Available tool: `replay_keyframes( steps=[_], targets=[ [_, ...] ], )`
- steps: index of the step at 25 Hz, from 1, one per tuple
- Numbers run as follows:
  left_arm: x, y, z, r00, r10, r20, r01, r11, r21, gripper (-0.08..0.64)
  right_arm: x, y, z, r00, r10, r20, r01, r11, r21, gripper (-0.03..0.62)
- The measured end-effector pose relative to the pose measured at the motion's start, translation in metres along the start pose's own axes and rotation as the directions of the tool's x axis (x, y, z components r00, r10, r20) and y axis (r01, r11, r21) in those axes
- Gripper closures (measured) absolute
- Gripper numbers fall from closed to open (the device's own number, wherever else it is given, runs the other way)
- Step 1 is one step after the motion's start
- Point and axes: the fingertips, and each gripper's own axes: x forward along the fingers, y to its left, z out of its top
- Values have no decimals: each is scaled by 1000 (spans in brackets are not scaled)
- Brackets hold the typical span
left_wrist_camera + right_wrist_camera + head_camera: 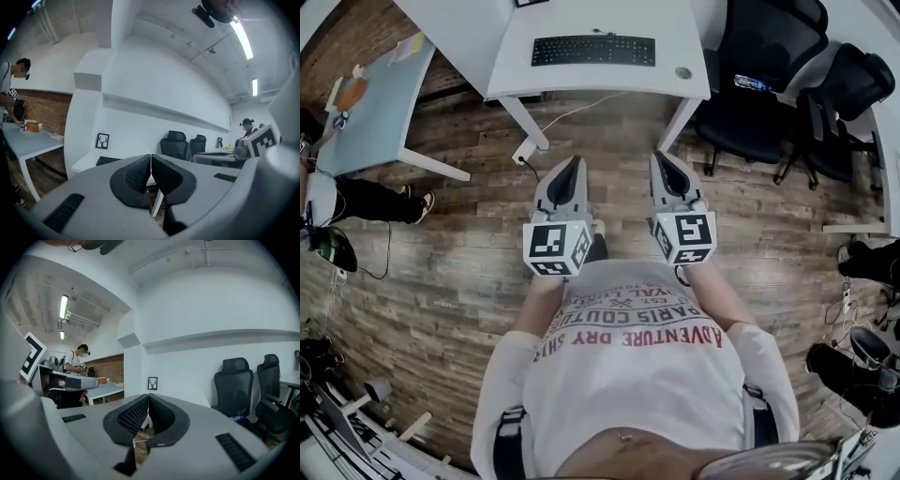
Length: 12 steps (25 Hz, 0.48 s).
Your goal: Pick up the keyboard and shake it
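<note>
Both sets of fingers are pressed together right now. On my left gripper [151, 157] the black pads meet along a thin line, same on my right gripper [148, 397]. The two grippers sit side by side, near each other but apart, both pointing roughly level over the wood floor [469, 234]. Straight out past the fingertips and well apart from them is the white desk [675, 37], and the black keyboard [593, 50] lies flat on top of it, roughly centred between the two grippers' lines. Beyond the keyboard, against the wall, there's a small framed deer picture [102, 140]. Off to the right of the right fingers are black office chairs [750, 56], with a water bottle [753, 83] on one seat. Out left of the left fingers is a pale blue table [375, 103].
</note>
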Motion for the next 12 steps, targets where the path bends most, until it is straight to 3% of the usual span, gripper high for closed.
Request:
replay_keyframes(
  steps=[5, 12],
  targets=[
    [64, 52, 21, 998, -58, -11, 58, 998, 10, 534, 84, -13, 11, 998, -56, 3, 56, 998, 26, 568],
    [135, 132, 21, 996, -74, -54, 74, 997, 1, 534, 175, -21, 9, 994, -105, -21, 107, 992, 69, 568]
  ],
)
